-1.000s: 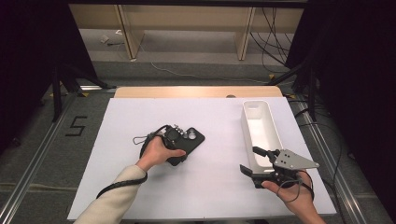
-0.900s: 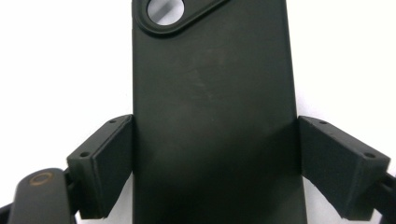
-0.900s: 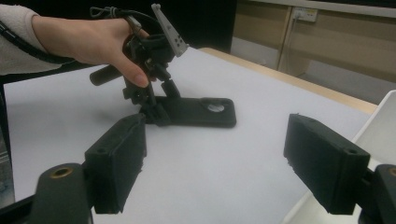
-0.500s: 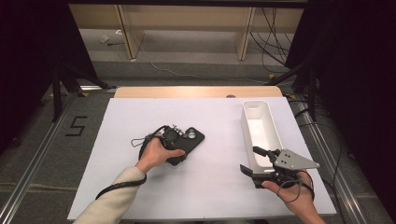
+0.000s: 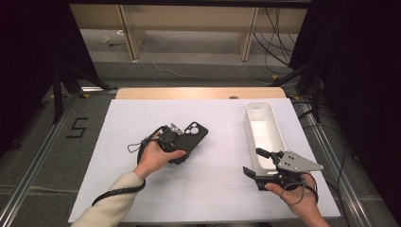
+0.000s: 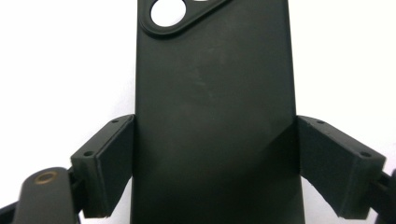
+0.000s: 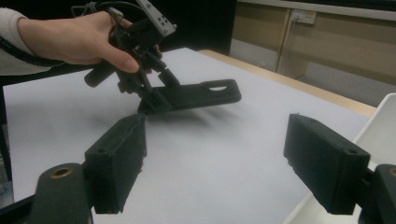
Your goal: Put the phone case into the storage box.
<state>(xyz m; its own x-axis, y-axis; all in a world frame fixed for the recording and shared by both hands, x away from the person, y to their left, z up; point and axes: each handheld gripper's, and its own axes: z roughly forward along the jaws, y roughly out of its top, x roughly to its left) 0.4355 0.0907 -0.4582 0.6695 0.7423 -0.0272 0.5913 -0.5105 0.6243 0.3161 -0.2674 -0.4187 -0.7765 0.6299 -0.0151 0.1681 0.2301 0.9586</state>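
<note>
A black phone case (image 5: pixel 193 136) with a camera cut-out is clamped by its long edges between the jaws of my left gripper (image 5: pixel 181 144). In the left gripper view the two pads (image 6: pixel 116 158) press on either side of the case (image 6: pixel 215 93). From the right gripper view the case (image 7: pixel 201 95) hangs level a little above the white table, with the left gripper (image 7: pixel 150 100) and a hand behind it. My right gripper (image 5: pixel 252 161) rests near the table's front right, jaws apart and nothing between them (image 7: pixel 215 158).
A long white bin (image 5: pixel 249 128) stands on the white table sheet (image 5: pixel 142 118) just beyond the right gripper, its corner (image 7: pixel 387 116) close to the right jaw. A wooden strip runs along the table's far edge. Dark frames and cables surround the table.
</note>
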